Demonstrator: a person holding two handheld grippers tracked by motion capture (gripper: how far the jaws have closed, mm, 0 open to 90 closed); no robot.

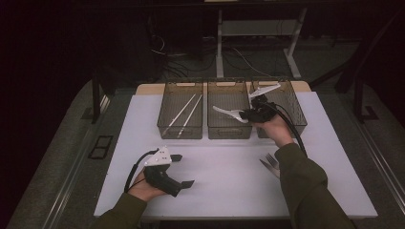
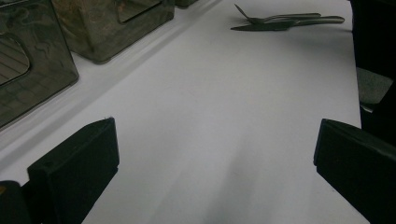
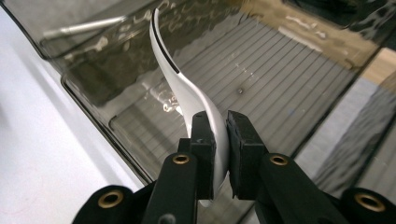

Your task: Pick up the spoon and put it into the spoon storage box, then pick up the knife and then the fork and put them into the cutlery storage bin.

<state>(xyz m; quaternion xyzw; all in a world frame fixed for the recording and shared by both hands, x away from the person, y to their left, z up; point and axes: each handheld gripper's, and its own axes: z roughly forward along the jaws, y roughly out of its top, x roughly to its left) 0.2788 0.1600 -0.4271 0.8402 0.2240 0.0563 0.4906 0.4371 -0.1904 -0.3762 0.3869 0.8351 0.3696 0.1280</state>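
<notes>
My right gripper (image 1: 249,113) is shut on a white spoon (image 1: 229,113), which it holds by one end above the middle bin (image 1: 229,131). In the right gripper view the pads of my right gripper (image 3: 220,140) pinch the spoon (image 3: 184,91), which curves up and away over the bin's slatted floor (image 3: 280,70). My left gripper (image 1: 181,170) rests low at the table's front left, open with nothing between its jaws. In the left gripper view my left gripper (image 2: 215,163) faces bare white table.
Three smoked plastic bins stand in a row at the back; the left bin (image 1: 180,131) holds chopsticks (image 1: 184,114). The right bin (image 1: 298,112) is behind my right hand. A fork and knife (image 1: 270,163) (image 2: 289,21) lie beside the right sleeve.
</notes>
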